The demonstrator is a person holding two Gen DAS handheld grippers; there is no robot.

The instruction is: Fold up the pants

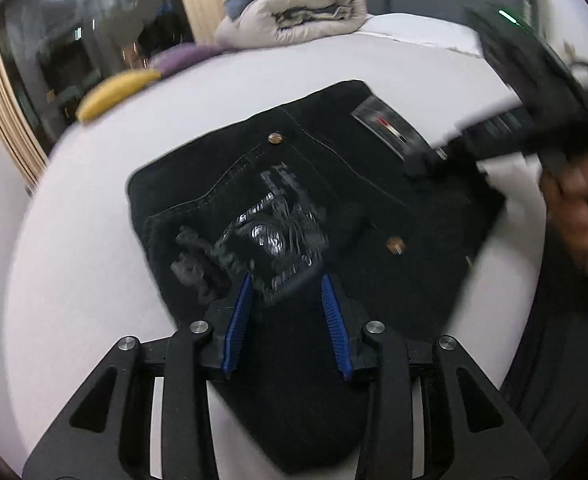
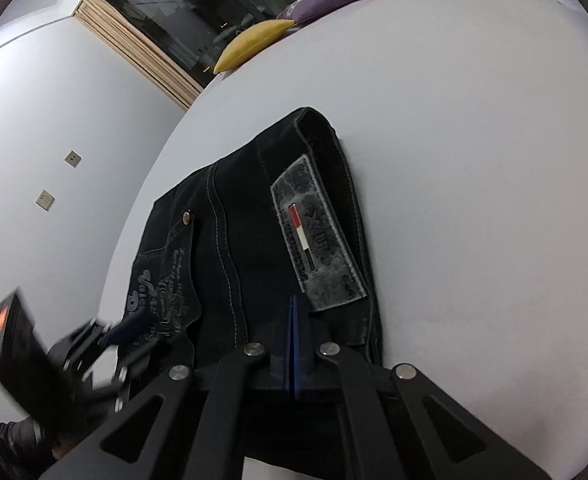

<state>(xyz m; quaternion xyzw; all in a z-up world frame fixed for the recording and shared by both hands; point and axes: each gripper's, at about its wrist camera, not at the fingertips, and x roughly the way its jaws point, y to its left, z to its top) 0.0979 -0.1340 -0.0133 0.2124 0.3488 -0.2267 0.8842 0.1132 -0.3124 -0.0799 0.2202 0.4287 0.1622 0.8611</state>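
The white bed [image 2: 474,160] carries everything; a rolled duvet [image 1: 294,4] and 2 cushions, yellow [image 2: 250,44] and purple [image 2: 318,8], sit at its far edge. The black pants [image 2: 254,248] lie near the bed's front edge, already folded into a compact block, waistband patch [image 2: 318,240] up, long axis running away from both cameras. The left hand-held gripper [image 1: 286,292] hovers over the embroidered pocket, jaws partly apart with nothing pinched. The right hand-held gripper [image 2: 294,320] is clenched on nothing, pads together, just short of the patch. Both sit at the near end; the right looks closer to the cloth.
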